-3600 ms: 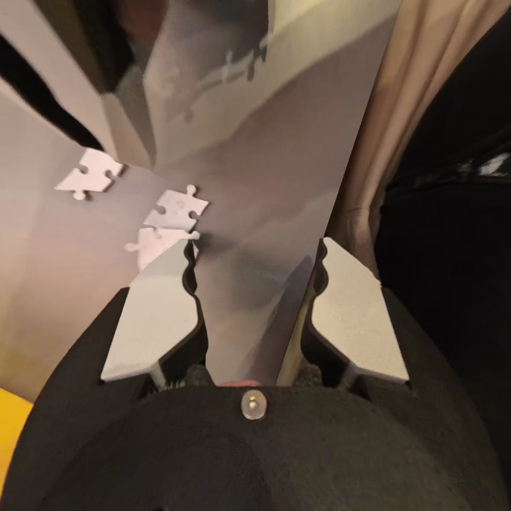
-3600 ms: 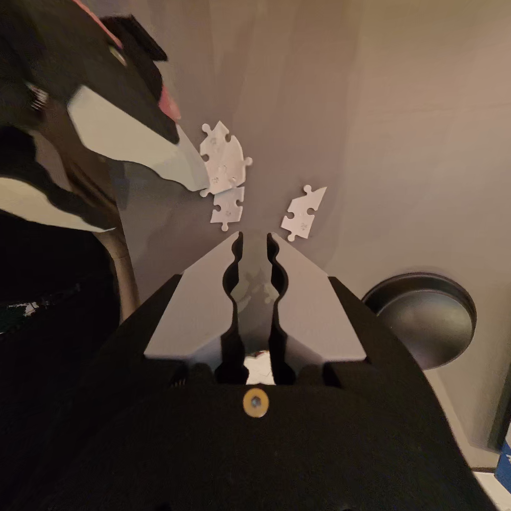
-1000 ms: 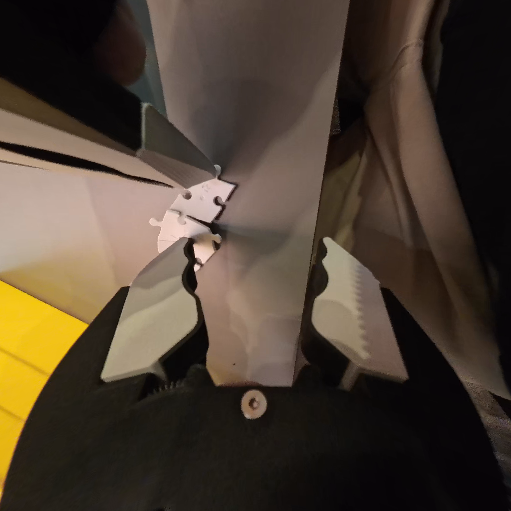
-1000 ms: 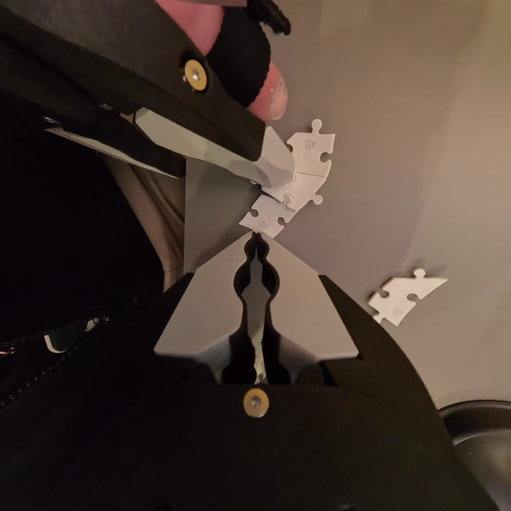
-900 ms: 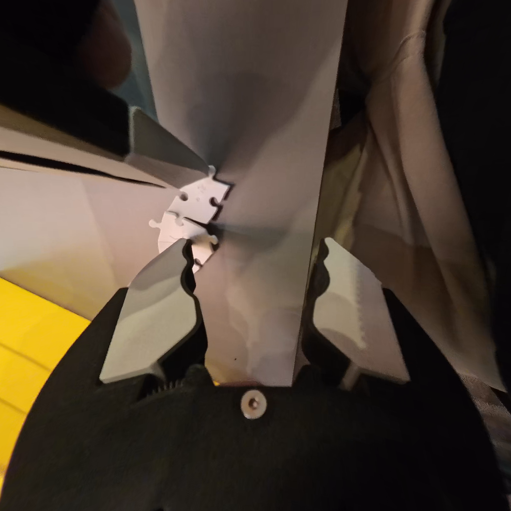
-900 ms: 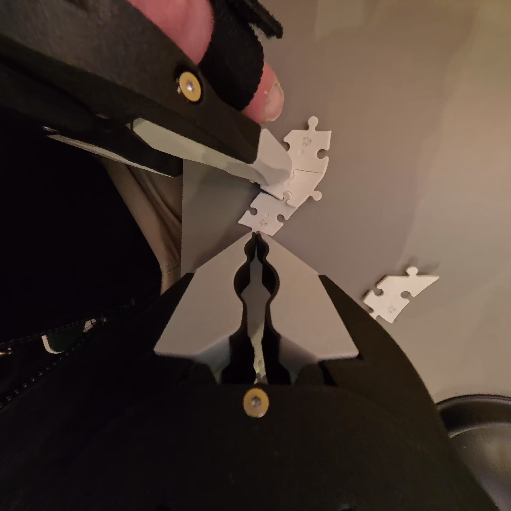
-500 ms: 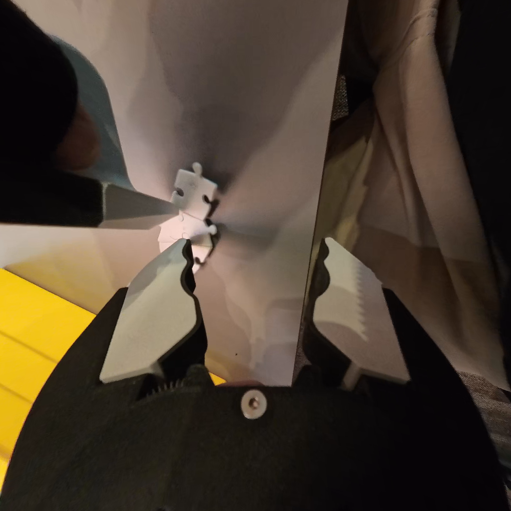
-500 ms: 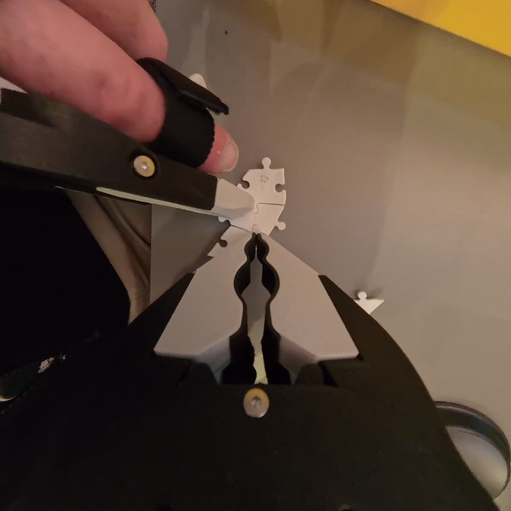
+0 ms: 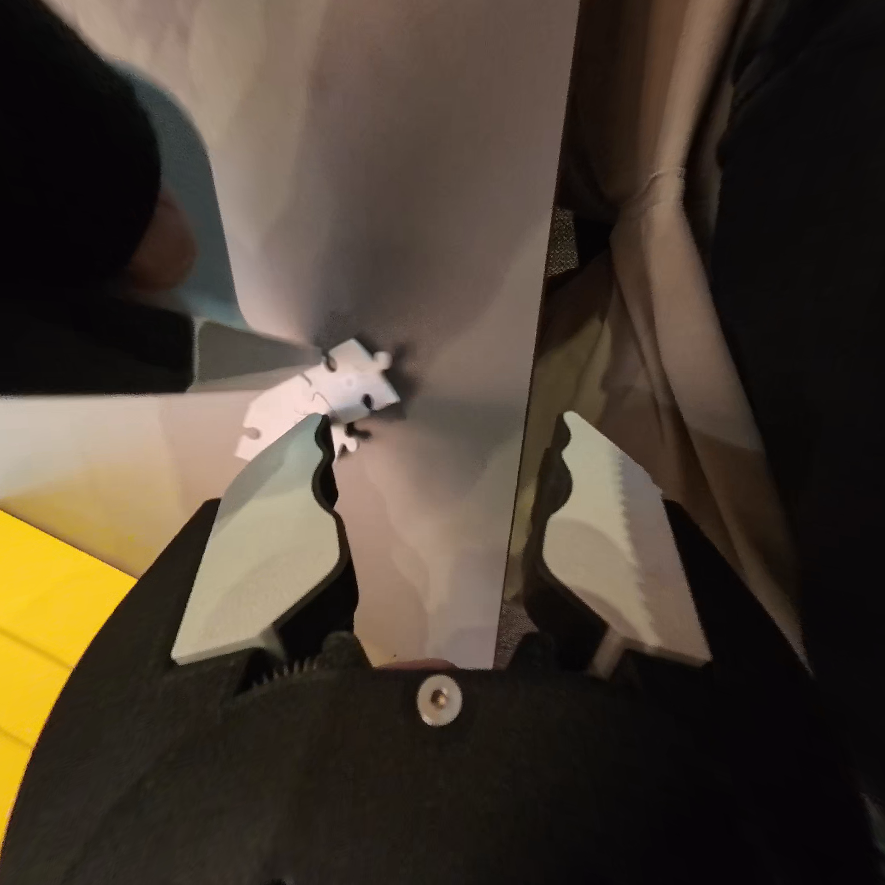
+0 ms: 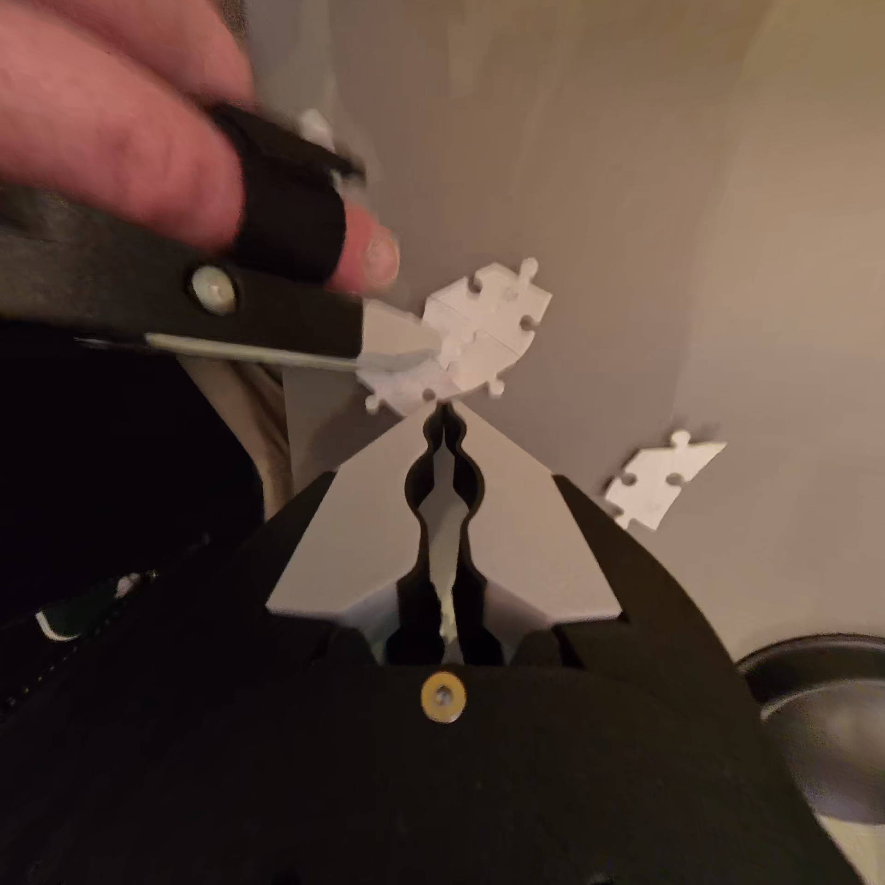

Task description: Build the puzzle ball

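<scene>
- Showing, in the left wrist view: left gripper (image 9: pixel 440 424), its two fingers spread wide with nothing between them; the left finger's tip (image 9: pixel 306 431) overlaps the near edge of the joined white puzzle pieces (image 9: pixel 330 388); whether it presses on them I cannot tell.
- Same view: the joined piece cluster lies ahead and to the left of the tongs' centre line, over the grey table (image 9: pixel 407 191) and well in from its right edge, where beige fabric (image 9: pixel 646 335) hangs beyond.
- Same view: right gripper, entering from the left, its pale finger tip (image 9: pixel 258 357) meeting the cluster's far-left side.
- Same view: yellow surface (image 9: pixel 57 598) at the lower left, past the table's edge.
- Right wrist view: right gripper (image 10: pixel 444 409), fingers pressed together, pinching the cluster's lower edge (image 10: pixel 479 335) directly ahead of the tips.
- Same view: cluster fans up and to the right from the pinch, curved, a knob at its top.
- Same view: left gripper's finger (image 10: pixel 392 354) reaches in from the left and lies across the cluster's left part; a hand (image 10: pixel 119 143) with a black strap sits on that tool.
- Same view: loose puzzle piece (image 10: pixel 656 483) flat on the table, right of the tongs, well apart from the cluster; the right gripper looks nearer to it.
- Same view: dark round object (image 10: pixel 823 718) at the lower right corner; kind unclear.
</scene>
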